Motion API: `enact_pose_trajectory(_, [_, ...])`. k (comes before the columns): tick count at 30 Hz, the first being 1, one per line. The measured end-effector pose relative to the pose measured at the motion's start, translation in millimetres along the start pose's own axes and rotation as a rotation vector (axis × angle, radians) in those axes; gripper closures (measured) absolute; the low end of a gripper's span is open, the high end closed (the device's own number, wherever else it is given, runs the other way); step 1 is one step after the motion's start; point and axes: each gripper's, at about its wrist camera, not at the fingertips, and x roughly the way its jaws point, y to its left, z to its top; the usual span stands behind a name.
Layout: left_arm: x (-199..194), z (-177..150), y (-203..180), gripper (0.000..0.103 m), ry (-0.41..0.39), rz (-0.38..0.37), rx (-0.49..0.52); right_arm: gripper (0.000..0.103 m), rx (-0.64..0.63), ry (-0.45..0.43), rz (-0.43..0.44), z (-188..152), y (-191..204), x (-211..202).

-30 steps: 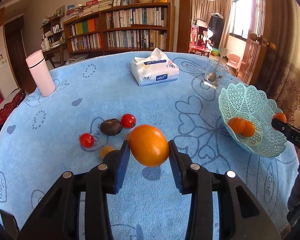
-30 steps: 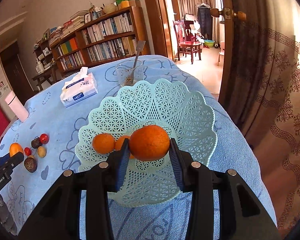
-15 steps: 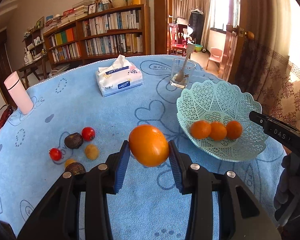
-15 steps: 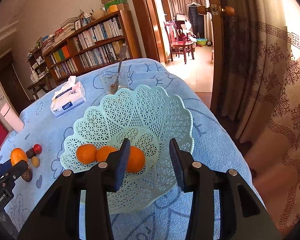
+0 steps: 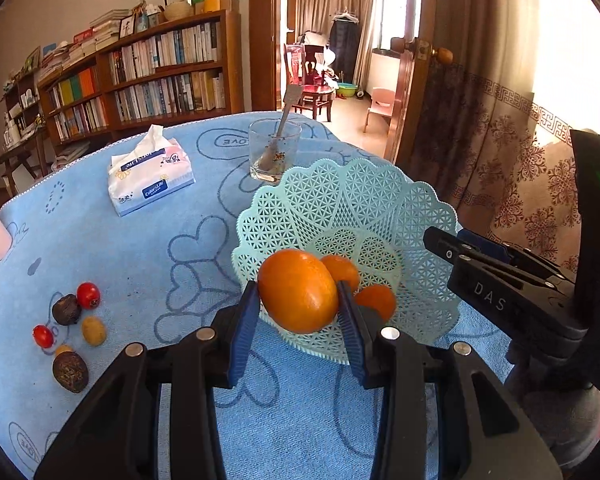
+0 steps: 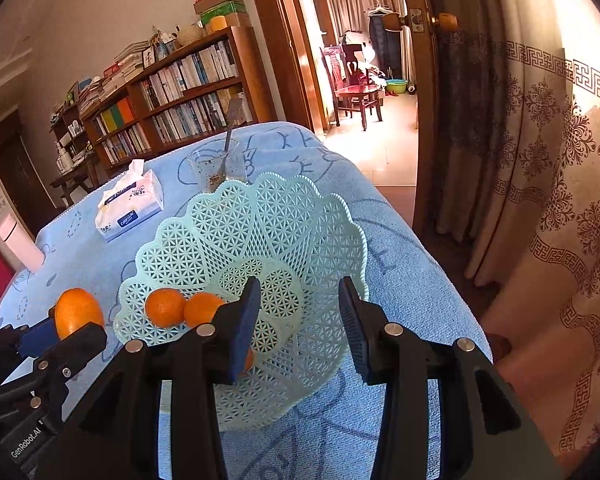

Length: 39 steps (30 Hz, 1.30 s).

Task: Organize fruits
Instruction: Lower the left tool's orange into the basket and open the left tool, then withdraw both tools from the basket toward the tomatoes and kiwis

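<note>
Clamping a large orange (image 5: pixel 298 291) between its blue pads, the left gripper (image 5: pixel 299 312) holds the fruit in the air at the near-left rim of the mint lattice basket (image 5: pixel 384 204). Inside the basket lie smaller oranges (image 6: pixel 165 307), partly hidden by the fingers. The right gripper (image 6: pixel 299 324) hovers over the basket's near side with its jaws apart and nothing between them. Left of the basket, well apart from it on the blue cloth (image 5: pixel 132 248), lie cherry tomatoes (image 5: pixel 88 295) and dark round fruits (image 5: pixel 66 310). Behind the basket stands a glass (image 5: pixel 274 150) with a spoon; a tissue pack (image 5: pixel 150 174) lies left of it.
</note>
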Motion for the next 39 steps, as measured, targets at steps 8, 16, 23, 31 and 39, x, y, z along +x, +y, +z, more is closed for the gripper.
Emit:
enact_pose_trajectory(8, [9.8, 1.3, -3.1, 0.042, -0.003, -0.017, -0.036, 0.053, 0.004, -0.005, -0.002, 0.4, -2.0, -2.5])
enact_pose_trajectory(16, [-1.0, -0.1, 19.0, 0.032, -0.026, 0.052, -0.065, 0.05, -0.046, -0.039, -0.028, -0.8, 10.5, -8.1])
enact_pose_trajectory(23, [-10.4, -5.0, 35.9, 0.026, -0.044, 0.113, -0.076, 0.049, -0.075, -0.043, -0.031, -1.5, 20.8, -10.5])
enact_pose_trajectory(31, [-19.4, -14.6, 70.5, 0.023, -0.039, 0.163, -0.134, 0.048, -0.077, -0.029, 0.005, -1.7, 33.0, -12.2])
enact_pose_trajectory(39, [-31.7, -25.7, 118.4, 0.022, -0.038, 0.239, -0.21, 0.048, -0.106, -0.009, 0.051, -4.0, 55.9, -12.7])
